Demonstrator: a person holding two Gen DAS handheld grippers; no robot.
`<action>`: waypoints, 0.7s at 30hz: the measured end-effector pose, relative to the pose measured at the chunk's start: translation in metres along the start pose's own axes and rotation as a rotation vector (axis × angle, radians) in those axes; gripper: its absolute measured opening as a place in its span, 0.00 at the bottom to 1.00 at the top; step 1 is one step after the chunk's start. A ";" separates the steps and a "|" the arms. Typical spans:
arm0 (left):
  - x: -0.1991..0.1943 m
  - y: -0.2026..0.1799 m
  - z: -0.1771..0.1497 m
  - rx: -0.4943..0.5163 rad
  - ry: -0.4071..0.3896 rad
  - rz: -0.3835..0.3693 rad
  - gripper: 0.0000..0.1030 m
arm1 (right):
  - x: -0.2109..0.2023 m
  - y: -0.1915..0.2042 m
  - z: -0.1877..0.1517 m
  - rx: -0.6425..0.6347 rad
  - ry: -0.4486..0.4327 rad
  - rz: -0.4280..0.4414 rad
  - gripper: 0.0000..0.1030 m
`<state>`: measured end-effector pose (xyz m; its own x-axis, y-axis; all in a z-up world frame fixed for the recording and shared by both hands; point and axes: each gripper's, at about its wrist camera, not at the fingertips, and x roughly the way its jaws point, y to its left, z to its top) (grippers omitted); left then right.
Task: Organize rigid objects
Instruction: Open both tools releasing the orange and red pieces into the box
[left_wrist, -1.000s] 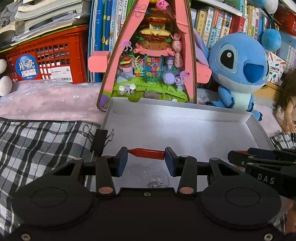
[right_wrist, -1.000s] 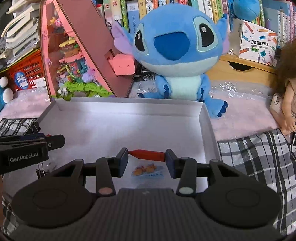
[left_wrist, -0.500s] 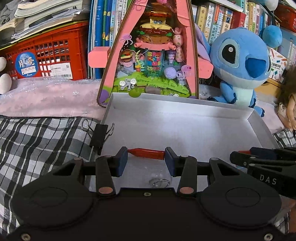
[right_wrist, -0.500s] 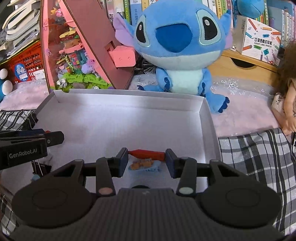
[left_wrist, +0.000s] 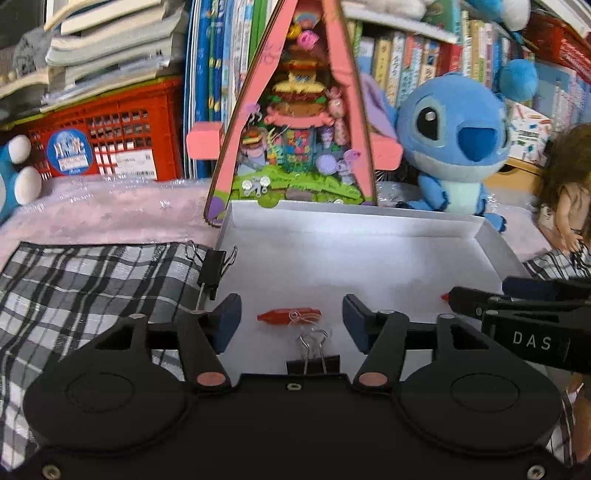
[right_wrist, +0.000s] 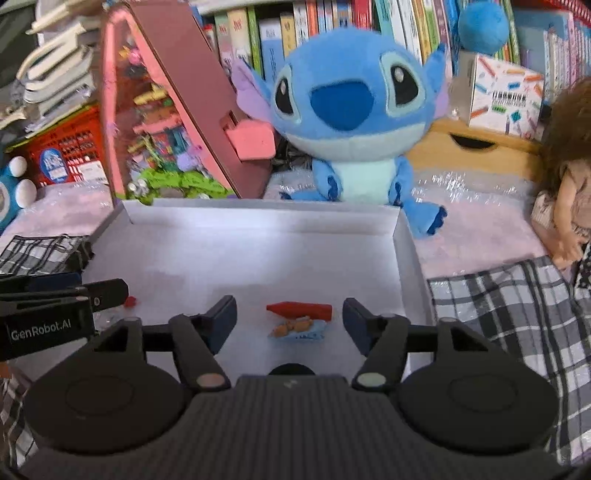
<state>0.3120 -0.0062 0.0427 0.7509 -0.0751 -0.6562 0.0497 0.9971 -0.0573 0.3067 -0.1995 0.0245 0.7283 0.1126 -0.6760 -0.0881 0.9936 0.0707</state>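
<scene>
A shallow white box (left_wrist: 351, 221) lies open on the bed. My left gripper (left_wrist: 291, 314) hangs over its near left part with its jaws opening. A small red piece (left_wrist: 288, 316) lies on the box floor between the fingers, touched by neither pad. A black binder clip (left_wrist: 313, 360) lies just below it. My right gripper (right_wrist: 290, 314) is over the box's near right part, jaws also opening. A second red piece (right_wrist: 299, 309) lies free between its fingers, beside a small blue and orange item (right_wrist: 300, 328). The white box (right_wrist: 258, 214) is otherwise bare.
Another binder clip (left_wrist: 214, 264) is clipped on the box's left wall. Checked cloth (left_wrist: 92, 280) lies on both sides. Behind the box stand a pink triangular toy house (left_wrist: 295, 129), a blue plush (right_wrist: 351, 122), a red crate (left_wrist: 122, 133) and books. A doll (right_wrist: 565, 192) sits at the right.
Both grippers spread their jaws and let go of the red pieces, which now lie on the box floor. The left gripper drew back a little, bringing the near binder clip into view.
</scene>
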 end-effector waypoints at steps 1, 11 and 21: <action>-0.006 -0.001 -0.002 0.006 -0.009 -0.001 0.64 | -0.005 0.001 -0.001 -0.010 -0.014 -0.003 0.76; -0.067 -0.005 -0.027 0.055 -0.074 -0.052 0.76 | -0.062 0.003 -0.026 -0.087 -0.113 0.040 0.84; -0.108 -0.001 -0.074 0.060 -0.065 -0.117 0.81 | -0.114 0.013 -0.066 -0.193 -0.200 0.050 0.88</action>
<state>0.1821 0.0005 0.0582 0.7787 -0.1916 -0.5975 0.1772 0.9806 -0.0835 0.1776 -0.2002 0.0543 0.8380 0.1800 -0.5152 -0.2410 0.9690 -0.0535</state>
